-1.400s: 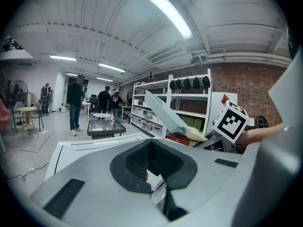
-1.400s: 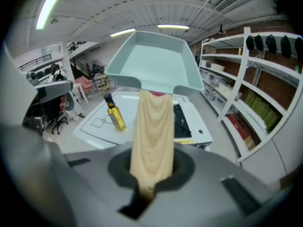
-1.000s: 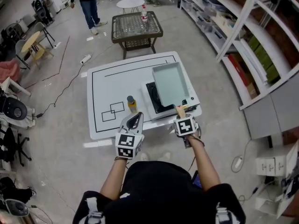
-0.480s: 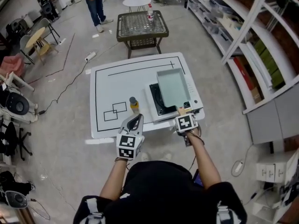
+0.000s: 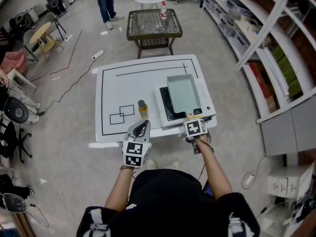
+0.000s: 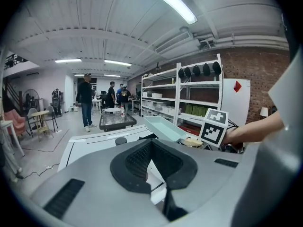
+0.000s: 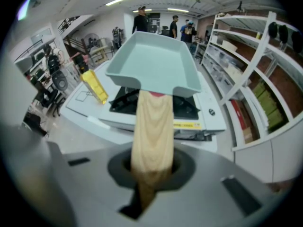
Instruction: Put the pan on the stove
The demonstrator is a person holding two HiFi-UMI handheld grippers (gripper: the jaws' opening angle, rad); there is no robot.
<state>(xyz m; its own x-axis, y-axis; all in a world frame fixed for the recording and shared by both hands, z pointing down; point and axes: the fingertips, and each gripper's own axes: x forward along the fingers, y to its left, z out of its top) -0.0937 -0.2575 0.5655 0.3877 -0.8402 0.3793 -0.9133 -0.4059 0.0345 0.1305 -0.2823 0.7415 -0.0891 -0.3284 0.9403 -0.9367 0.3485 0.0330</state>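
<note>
**Fig. 1. Pan held by its handle over the stove: handling properties and grip point**

My right gripper (image 7: 150, 174) is pinched on the end of the wooden handle (image 7: 151, 131) of the pale green rectangular pan (image 7: 156, 65), with the jaws nearly together around the wood. The pan hangs over the black burner of the stove (image 7: 189, 110). The stove sits at the right side of the white table (image 5: 128, 83).

In the left gripper view the pan slopes, its far end higher than its handle end. I cannot tell whether its base touches the burner yet, and I judge it is not seated flat. My left gripper (image 5: 143, 124) is level at the table's near edge, jaws pressed together on nothing, near a small yellow bottle (image 5: 142, 107) that stands left of the stove.

Handling, as I judge it:
- **Stiffness:** the pan looks rigid, probably coated metal, so it should not flex or crush.
- **Weight:** all of it lies ahead of my grip, so even a modest load would lever the pan's far end downward.
- **Grip surface:** bare wood should hold better than the smooth pan wall.
- **Where to hold:** the handle is the only sensible place. A hold closer to the pan body would shorten the lever.
- **Setting down:** level the pan first, since a tilted base could slide on the burner.
</note>
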